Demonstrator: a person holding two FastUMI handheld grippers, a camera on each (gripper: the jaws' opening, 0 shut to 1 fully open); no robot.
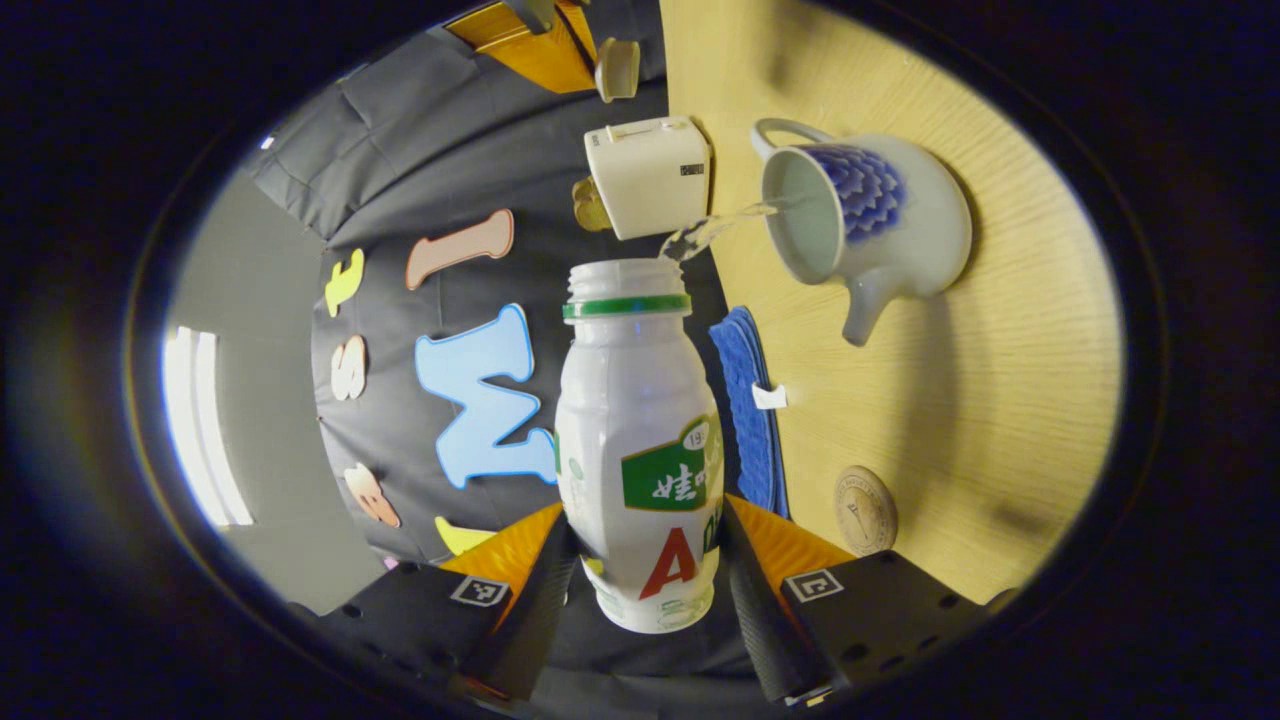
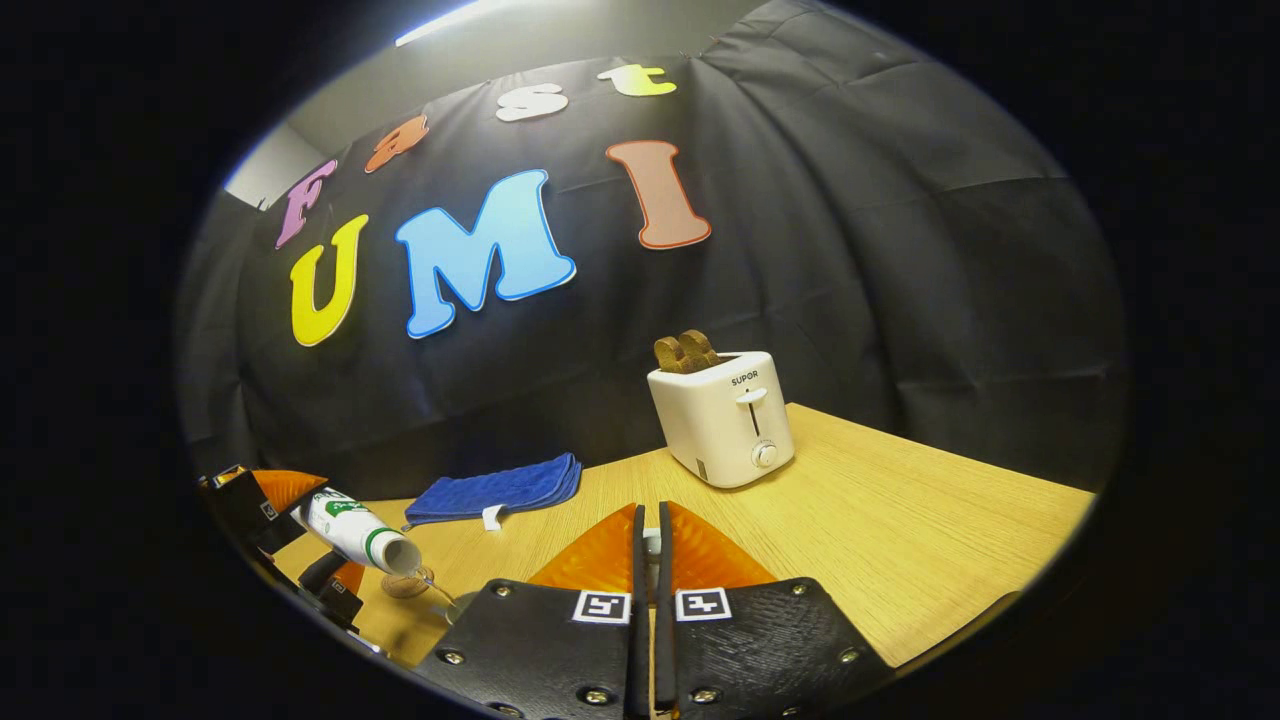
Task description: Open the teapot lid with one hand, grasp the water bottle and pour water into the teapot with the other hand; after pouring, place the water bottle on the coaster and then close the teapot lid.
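Note:
My left gripper (image 1: 645, 520) is shut on a white water bottle (image 1: 635, 440) with a green neck ring, its cap off. The bottle is tipped over, and a thin stream of water (image 1: 715, 228) runs from its mouth into the open white teapot (image 1: 880, 220) with a blue flower pattern. The pale teapot lid (image 1: 617, 68) is held up and away from the pot. My right gripper (image 2: 650, 530) is shut, with a small whitish piece of the lid (image 2: 651, 545) pinched between its fingers. A round wooden coaster (image 1: 865, 510) lies on the table below the bottle (image 2: 355, 530).
The wooden table (image 1: 1000, 400) also carries a white toaster (image 2: 722, 420) with bread in its slots, towards the back. A folded blue cloth (image 2: 500, 490) lies near the wall, left of the toaster. Black cloth closes off the back.

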